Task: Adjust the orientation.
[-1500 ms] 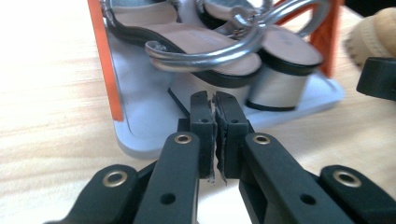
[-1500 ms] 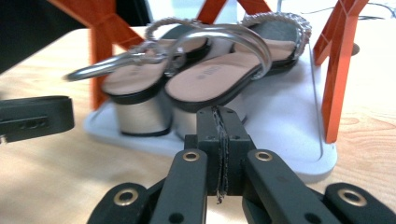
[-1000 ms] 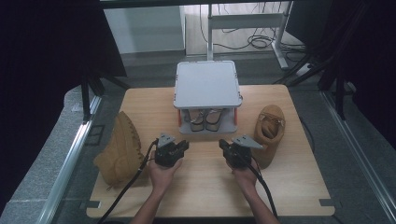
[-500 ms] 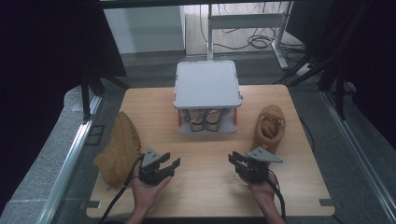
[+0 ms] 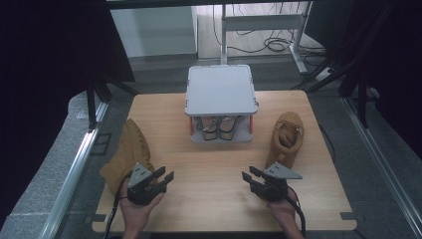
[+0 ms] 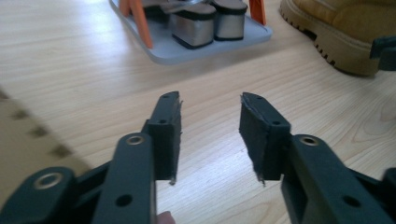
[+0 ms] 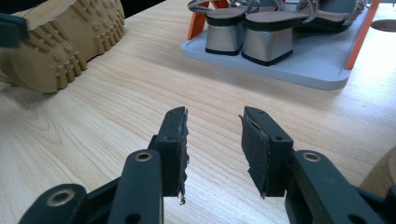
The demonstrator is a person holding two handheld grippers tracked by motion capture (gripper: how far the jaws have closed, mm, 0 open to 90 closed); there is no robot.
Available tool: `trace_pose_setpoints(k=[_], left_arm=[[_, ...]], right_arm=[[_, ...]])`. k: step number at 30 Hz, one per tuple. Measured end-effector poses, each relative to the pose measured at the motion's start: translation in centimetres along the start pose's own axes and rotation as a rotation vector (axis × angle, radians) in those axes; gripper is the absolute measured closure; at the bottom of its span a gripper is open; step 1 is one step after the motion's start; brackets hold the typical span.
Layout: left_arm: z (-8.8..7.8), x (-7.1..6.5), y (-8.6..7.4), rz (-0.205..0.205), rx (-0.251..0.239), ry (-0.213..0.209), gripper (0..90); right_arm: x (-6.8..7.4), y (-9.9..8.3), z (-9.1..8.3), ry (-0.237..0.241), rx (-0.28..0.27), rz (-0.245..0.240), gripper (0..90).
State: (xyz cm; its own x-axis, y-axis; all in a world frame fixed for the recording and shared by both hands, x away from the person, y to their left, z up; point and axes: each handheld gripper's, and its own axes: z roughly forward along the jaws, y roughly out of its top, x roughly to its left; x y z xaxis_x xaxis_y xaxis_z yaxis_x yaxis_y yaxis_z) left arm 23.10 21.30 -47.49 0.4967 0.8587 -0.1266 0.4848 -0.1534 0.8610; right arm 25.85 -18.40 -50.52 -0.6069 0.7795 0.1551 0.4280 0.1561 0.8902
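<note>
My left gripper [image 5: 164, 177] hovers over the table's front left, open, with nothing between its jaws; they have just been closing a little. My right gripper [image 5: 250, 174] stands open at the front right, also with nothing between its jaws, which have just been opening. A tan boot [image 5: 124, 154] lies on its side just left of the left gripper, its sole [image 7: 60, 42] facing the right gripper view. A second tan boot [image 5: 286, 137] stands upright behind the right gripper. Bare wood shows between the left jaws [image 6: 210, 121] and the right jaws [image 7: 212, 135].
A grey two-tier rack [image 5: 219, 89] stands at the back middle of the wooden table [image 5: 209, 209], with a pair of silver-heeled sandals [image 5: 219, 124] on its lower shelf [image 7: 280, 65]. Dark curtains and metal rails flank the table.
Both hands have drawn back from the rack toward the front edge and apart, left gripper leftward, right gripper rightward. Both sets of jaws stand wider than a second ago.
</note>
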Motion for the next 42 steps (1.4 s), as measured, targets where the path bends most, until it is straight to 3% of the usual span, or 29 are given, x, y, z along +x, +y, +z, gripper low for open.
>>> trace_pose_setpoints(k=[12, 21, 26, 30, 35, 37, 42], left_arm=[[-4.3, 4.4, -0.1, -0.076, -0.049, 0.063, 63.3], [-6.8, 6.7, -2.3, -0.119, -0.055, 0.088, 64.5], [-8.4, 8.3, -4.2, -0.158, -0.067, 0.110, 73.3], [-9.9, 9.5, -4.4, -0.179, -0.081, 0.126, 81.1], [-10.7, 10.8, -5.0, -0.201, -0.078, 0.145, 88.7], [-10.9, 11.4, -5.4, -0.214, -0.072, 0.170, 89.1], [-10.7, 12.7, -6.3, -0.260, -0.062, 0.181, 89.2]], right_arm=[[-0.5, -0.2, 0.1, -0.016, 0.000, 0.005, 59.0], [-1.2, -0.2, -0.2, -0.022, -0.002, 0.025, 58.9], [-1.5, -0.1, -0.3, -0.038, -0.008, 0.030, 58.7], [-1.6, -0.1, -0.4, -0.051, -0.017, 0.037, 58.7], [-1.6, -0.3, -0.2, -0.054, -0.005, 0.037, 58.7], [-1.7, -0.3, -0.2, -0.051, -0.001, 0.037, 58.7], [-1.7, -0.4, -0.1, -0.057, 0.004, 0.036, 58.7]])
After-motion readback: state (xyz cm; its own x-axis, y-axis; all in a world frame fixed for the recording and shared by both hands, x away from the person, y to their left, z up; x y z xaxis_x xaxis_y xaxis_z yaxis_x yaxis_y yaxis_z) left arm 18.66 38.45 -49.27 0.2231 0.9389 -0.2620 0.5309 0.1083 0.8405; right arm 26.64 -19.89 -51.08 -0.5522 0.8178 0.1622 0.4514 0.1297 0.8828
